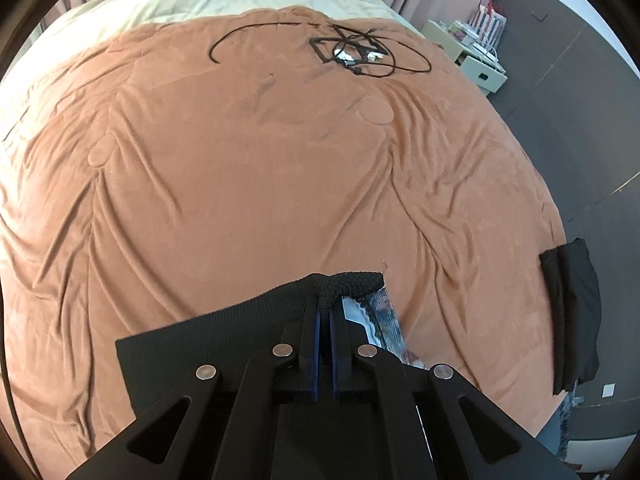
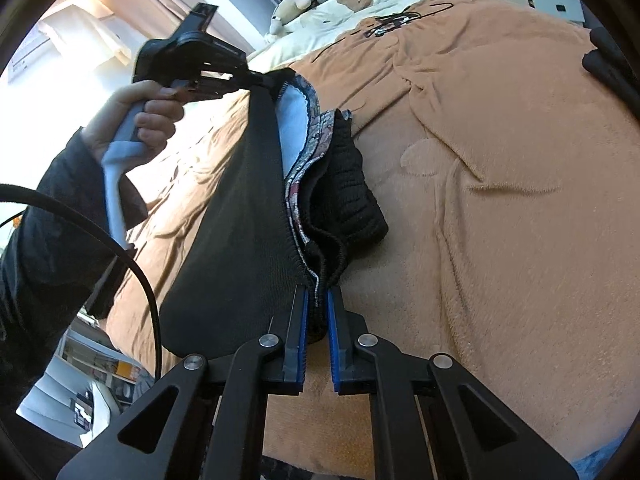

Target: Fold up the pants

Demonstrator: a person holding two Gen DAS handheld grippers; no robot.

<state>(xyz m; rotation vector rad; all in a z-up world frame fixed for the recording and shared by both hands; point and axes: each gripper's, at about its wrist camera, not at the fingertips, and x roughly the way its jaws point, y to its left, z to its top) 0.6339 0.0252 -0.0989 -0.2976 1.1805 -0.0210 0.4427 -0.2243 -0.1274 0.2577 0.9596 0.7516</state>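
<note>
Black ribbed knit pants (image 2: pixel 240 216) with a patterned lining hang stretched between both tongs above the orange plush bedspread (image 1: pixel 240 184): left tongs (image 1: pixel 325 308) clamped on one waistband corner, right tongs (image 2: pixel 318 300) clamped on the other.

**No readable text in either view**

No word, brand, number or sign can be made out. The boxes on the bedside shelf (image 1: pixel 476 54) beyond the bed's far corner are too small and blurred to read. The colourful items on the shelves (image 2: pixel 112 372) below the bed's near edge carry markings that cannot be read either.
</note>
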